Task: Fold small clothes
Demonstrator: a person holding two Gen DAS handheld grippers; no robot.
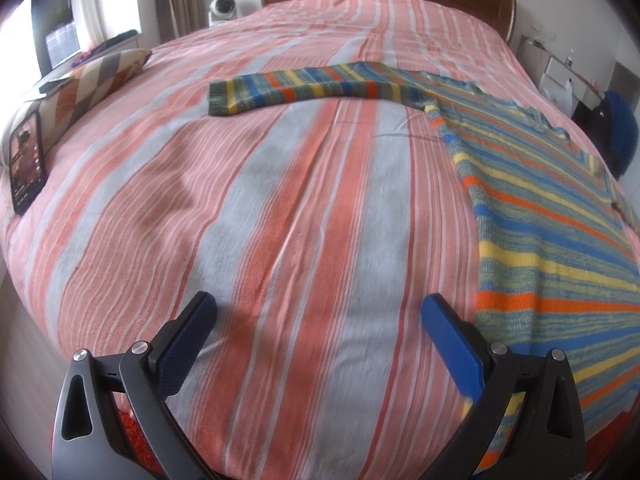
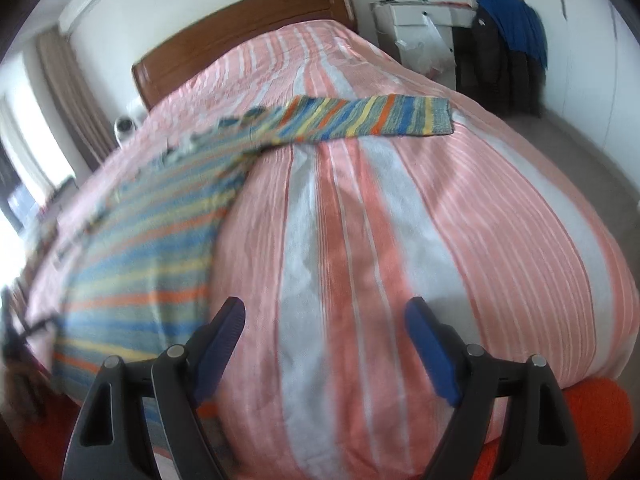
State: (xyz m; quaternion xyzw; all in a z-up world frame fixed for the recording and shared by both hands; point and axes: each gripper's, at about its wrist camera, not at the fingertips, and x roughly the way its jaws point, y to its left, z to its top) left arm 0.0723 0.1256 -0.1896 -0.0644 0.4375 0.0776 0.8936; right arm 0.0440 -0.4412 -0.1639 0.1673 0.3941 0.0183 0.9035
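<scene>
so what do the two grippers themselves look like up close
Both match: the left gripper and right gripper each have two black plastic arms with triangular cut-outs and round silver pivot bolts, ending in flat, dark blue textured pads. No cables, markings, hands or sleeves show.

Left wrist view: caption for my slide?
Open left hand-held gripper above striped bedspread; striped sweater flat at right, sleeve outstretched.

left gripper (image 1: 318,314) fingers spread wide, right gripper (image 2: 325,318) likewise, both angled downward
</scene>
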